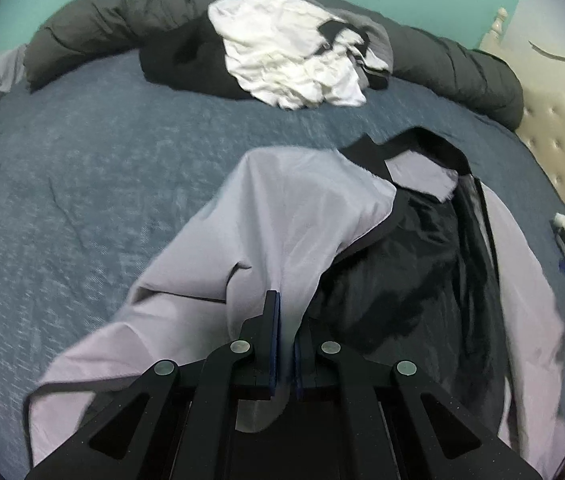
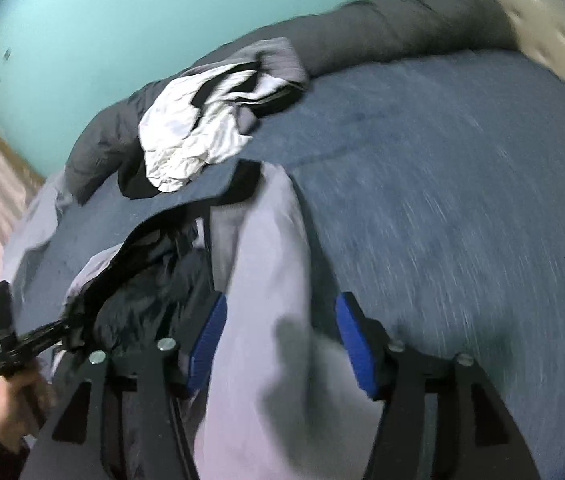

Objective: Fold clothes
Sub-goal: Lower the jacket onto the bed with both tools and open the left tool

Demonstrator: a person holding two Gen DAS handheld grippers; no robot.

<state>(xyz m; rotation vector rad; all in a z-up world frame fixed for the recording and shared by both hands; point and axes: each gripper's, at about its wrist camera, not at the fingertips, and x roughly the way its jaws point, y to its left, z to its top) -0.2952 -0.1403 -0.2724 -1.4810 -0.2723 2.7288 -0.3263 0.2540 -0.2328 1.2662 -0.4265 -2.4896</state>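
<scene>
No legible text, label or brand anywhere (both views motion-blurred).

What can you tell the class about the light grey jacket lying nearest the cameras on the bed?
The jacket is pale grey, thin and smooth, with black trim at the collar and a shiny black lining laid open. It lies rumpled and spread on the blue bedcover, apart from the clothes pile. The left gripper is shut on a fold of its grey cloth. The right gripper is open, its blue fingers either side of another grey fold without pressing it.
</scene>
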